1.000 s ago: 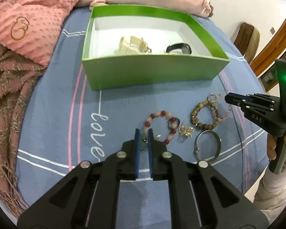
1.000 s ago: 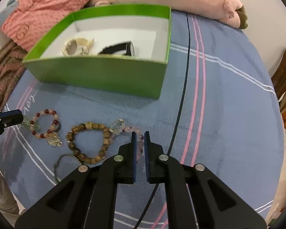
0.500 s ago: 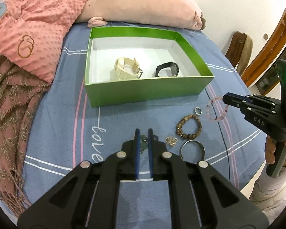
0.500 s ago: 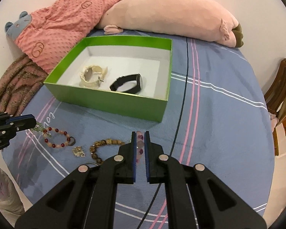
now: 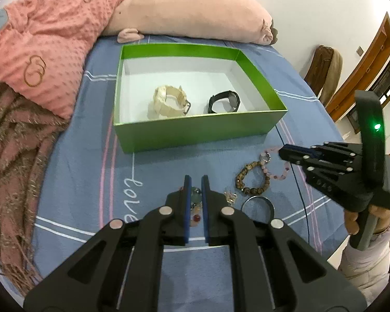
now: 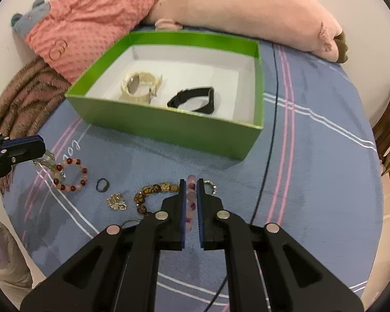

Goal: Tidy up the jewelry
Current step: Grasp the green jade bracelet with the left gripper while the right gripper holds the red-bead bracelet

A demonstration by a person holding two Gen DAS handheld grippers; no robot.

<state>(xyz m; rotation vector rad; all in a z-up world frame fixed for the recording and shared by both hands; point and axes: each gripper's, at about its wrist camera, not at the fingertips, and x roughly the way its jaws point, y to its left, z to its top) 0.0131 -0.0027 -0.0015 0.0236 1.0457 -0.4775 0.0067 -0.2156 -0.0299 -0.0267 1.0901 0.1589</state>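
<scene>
An open green box (image 5: 195, 132) on the blue bedsheet holds a cream watch (image 5: 169, 101) and a black watch (image 5: 225, 101). My left gripper (image 5: 195, 179) is shut on a red-and-pink bead bracelet (image 6: 70, 174), which dangles from its tip (image 6: 39, 148) in the right wrist view. My right gripper (image 6: 191, 182) is shut on a pale pink bead bracelet (image 5: 275, 167) that hangs below its tip (image 5: 283, 153). Both grippers hover just in front of the box's near wall (image 6: 169, 127).
On the sheet lie a brown bead bracelet (image 5: 252, 179), a silver bangle (image 5: 257, 205), a silver trinket (image 6: 117, 201) and a small black ring (image 6: 102, 184). A pink plush pillow (image 5: 184, 18), pink blanket (image 5: 39, 41) and fringed throw (image 5: 10, 156) border the bed.
Both grippers have risen from the sheet, each still shut on its bracelet. The pink bracelet has come off the bed, and more of the box's inside shows.
</scene>
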